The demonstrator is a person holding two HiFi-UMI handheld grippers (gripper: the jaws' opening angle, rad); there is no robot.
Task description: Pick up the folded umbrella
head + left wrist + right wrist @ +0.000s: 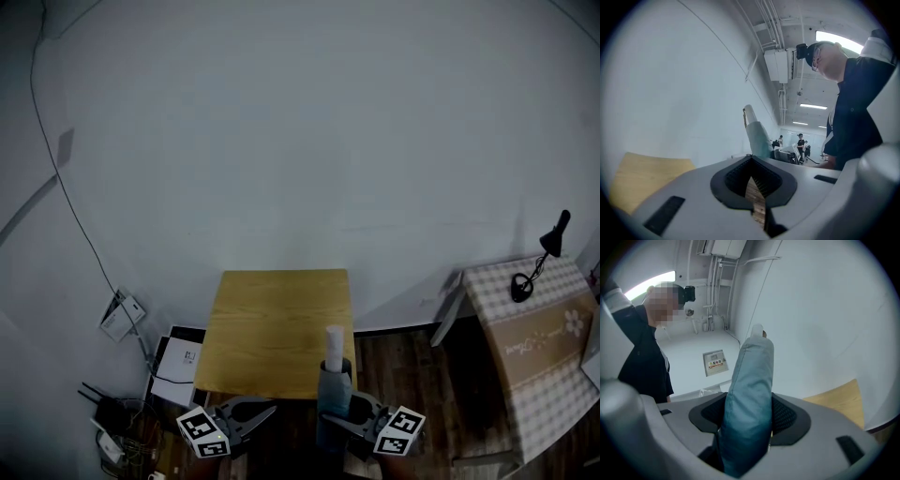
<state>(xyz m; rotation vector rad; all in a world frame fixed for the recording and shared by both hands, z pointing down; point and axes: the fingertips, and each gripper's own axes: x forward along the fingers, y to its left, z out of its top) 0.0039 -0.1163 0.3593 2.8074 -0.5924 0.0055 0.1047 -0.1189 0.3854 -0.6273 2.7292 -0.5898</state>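
Holding the folded umbrella (335, 367) upright is the job in hand, and the head view shows how it stands: the right gripper (349, 413) is clenched around the lower part of the teal sleeve, and the pale handle end points up toward 12 o'clock. The umbrella sits at about 5 o'clock of the wooden table (272, 319), by the near right corner. The steep angle may mislead, so I cannot say whether its foot hangs over the tabletop or just off the edge. The left gripper (255, 412) lies at 9 o'clock of the umbrella, apart from it, with its jaws closed to a point on nothing. The left gripper view confirms this: the left gripper (751, 158) has its tips together with only floor showing through the gap, the umbrella (757, 136) stands beyond at 12 o'clock, and the table (642, 178) lies at 9 o'clock. In the right gripper view the right gripper (747, 401) presses its ribbed pads on both sides of the umbrella (752, 366), and the table (839, 399) sits at 3 o'clock. The hold is low on a soft sleeve, so the long top could probably swing. Carrying it well calls for a firm squeeze, a level wrist, slow travel and clearance from the table edge.
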